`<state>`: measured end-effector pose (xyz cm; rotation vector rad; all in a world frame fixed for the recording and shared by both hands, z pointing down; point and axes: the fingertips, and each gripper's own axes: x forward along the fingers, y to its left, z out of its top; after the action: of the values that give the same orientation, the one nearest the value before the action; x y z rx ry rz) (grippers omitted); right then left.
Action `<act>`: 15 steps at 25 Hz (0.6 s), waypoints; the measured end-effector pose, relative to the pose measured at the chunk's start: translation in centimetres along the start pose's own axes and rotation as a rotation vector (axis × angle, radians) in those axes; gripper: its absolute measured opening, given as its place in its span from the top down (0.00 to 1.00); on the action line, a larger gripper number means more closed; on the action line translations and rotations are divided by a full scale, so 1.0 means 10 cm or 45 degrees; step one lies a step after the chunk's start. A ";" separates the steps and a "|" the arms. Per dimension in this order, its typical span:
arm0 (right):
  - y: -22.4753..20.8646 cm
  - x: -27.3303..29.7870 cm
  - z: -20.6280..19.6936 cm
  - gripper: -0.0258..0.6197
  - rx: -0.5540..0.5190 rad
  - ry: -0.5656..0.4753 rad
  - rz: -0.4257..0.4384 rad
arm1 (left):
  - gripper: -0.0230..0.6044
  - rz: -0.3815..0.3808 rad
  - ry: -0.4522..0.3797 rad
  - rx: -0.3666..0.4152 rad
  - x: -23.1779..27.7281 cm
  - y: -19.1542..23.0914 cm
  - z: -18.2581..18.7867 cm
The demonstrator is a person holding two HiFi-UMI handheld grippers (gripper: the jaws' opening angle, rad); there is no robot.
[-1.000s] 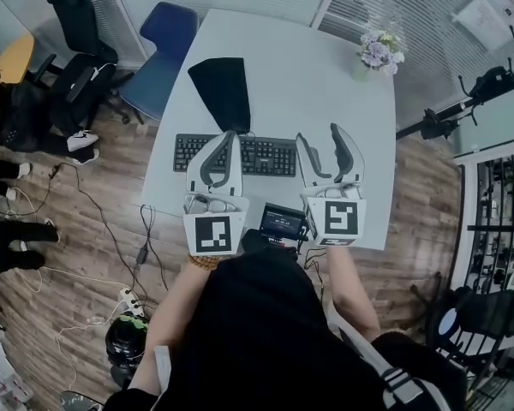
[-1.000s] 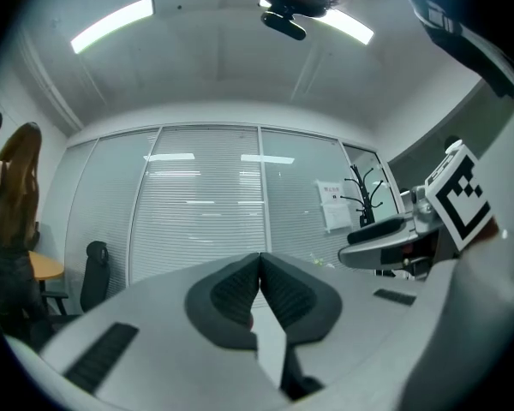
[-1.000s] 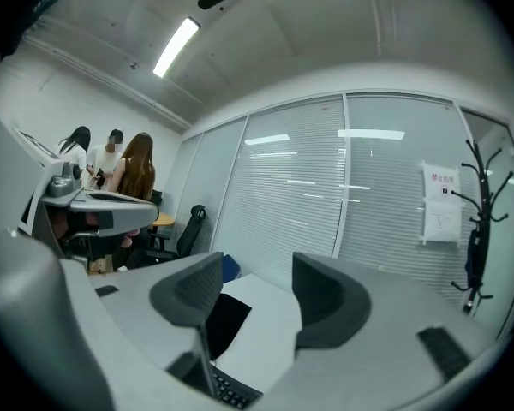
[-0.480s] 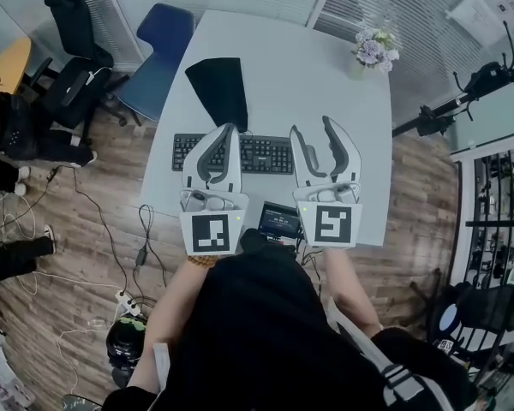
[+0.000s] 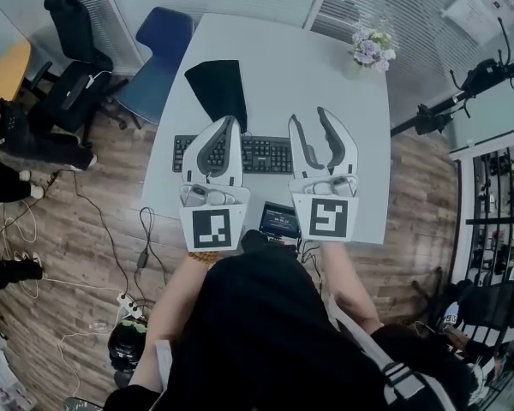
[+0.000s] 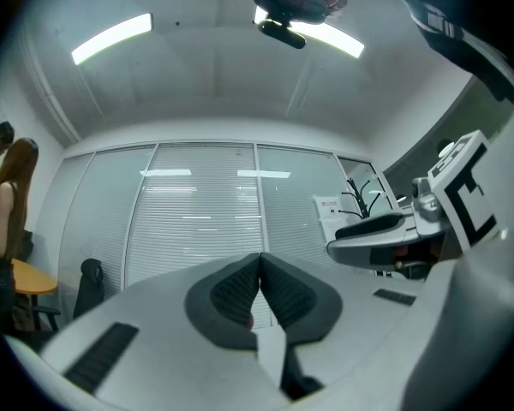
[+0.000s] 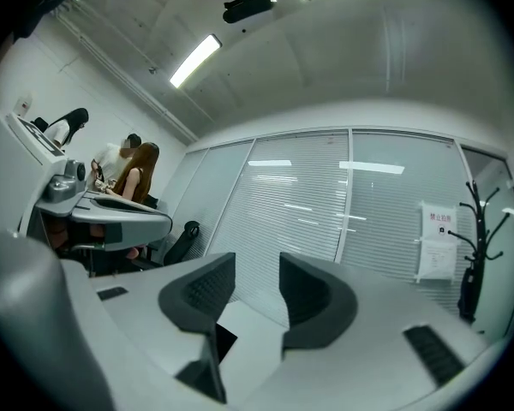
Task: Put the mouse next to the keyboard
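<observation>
Closing lately, fingers [image 7: 199, 294] of right gripper [image 5: 309, 116] stand apart, empty; left gripper [image 5: 230, 121] clenched, above white table [image 5: 313, 62] and keyboard [image 5: 267, 154].

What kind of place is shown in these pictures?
Most likely an office or meeting room: a white table with a keyboard on it, office chairs beside it, and walls covered by blinds.

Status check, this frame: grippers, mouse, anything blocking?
Left gripper shut, empty. Right gripper empty, jaws apart, just been closing. Mouse not in sight; keyboard on table, partly behind grippers. No obstruction seen.
</observation>
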<state>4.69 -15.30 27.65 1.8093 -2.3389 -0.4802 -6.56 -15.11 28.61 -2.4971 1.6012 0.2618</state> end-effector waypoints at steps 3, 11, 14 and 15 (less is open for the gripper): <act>-0.01 -0.01 0.06 0.75 -0.017 -0.025 -0.018 | 0.95 -0.004 -0.017 0.000 0.00 -0.03 0.06; 0.06 -0.04 0.17 0.81 -0.053 -0.046 -0.026 | 0.95 -0.026 -0.009 0.011 -0.04 -0.11 0.10; 0.08 -0.04 0.22 0.82 -0.074 -0.048 -0.032 | 0.95 -0.028 -0.016 0.001 -0.03 -0.12 0.11; 0.08 -0.03 0.23 0.82 -0.080 -0.044 -0.034 | 0.95 -0.030 -0.018 0.003 -0.03 -0.12 0.12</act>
<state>3.32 -14.43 25.76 1.8201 -2.2976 -0.5858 -5.61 -14.06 27.56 -2.5052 1.5647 0.2734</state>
